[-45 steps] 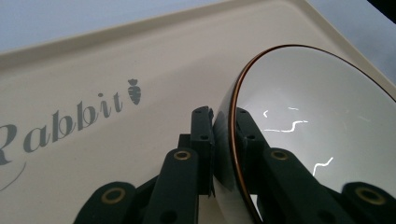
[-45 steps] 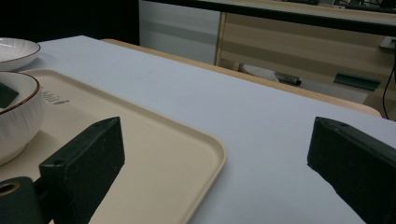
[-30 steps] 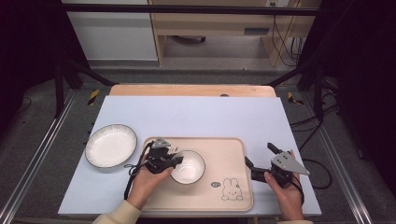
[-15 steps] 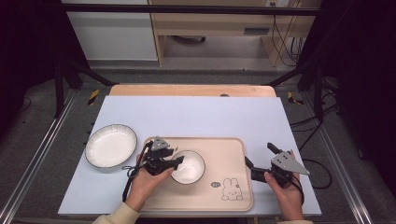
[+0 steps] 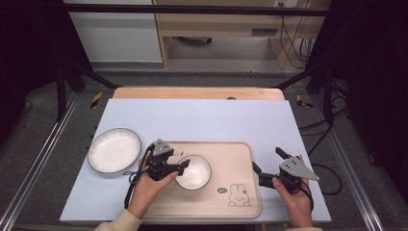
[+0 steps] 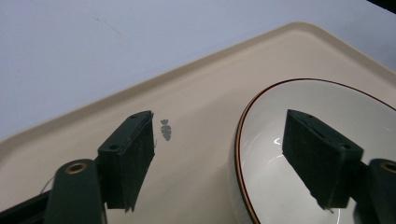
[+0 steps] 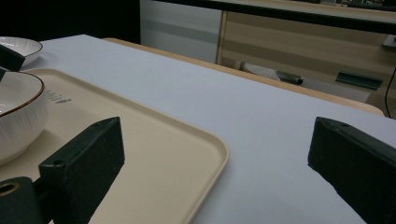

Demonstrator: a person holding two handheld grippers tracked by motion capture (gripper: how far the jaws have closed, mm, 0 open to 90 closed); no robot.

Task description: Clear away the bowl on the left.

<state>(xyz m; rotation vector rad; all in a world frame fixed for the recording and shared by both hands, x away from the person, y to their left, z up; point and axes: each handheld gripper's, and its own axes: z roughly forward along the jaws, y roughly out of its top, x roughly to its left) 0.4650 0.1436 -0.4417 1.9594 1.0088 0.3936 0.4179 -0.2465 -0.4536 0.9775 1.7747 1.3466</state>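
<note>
Bowl (image 5: 193,172) on tray (image 5: 240,202), plate (image 5: 114,150) on table (image 5: 216,120) left of tray, tray near front edge

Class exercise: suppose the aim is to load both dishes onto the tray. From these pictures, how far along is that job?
Done: the bowl already sits on the tray. In hand: the left gripper is open, its jaws straddling the bowl's rim, one inside and one outside, not clamped. The right gripper hangs open over the tray's right edge, holding nothing. Left: the plate lies on the table, off the tray.
</note>
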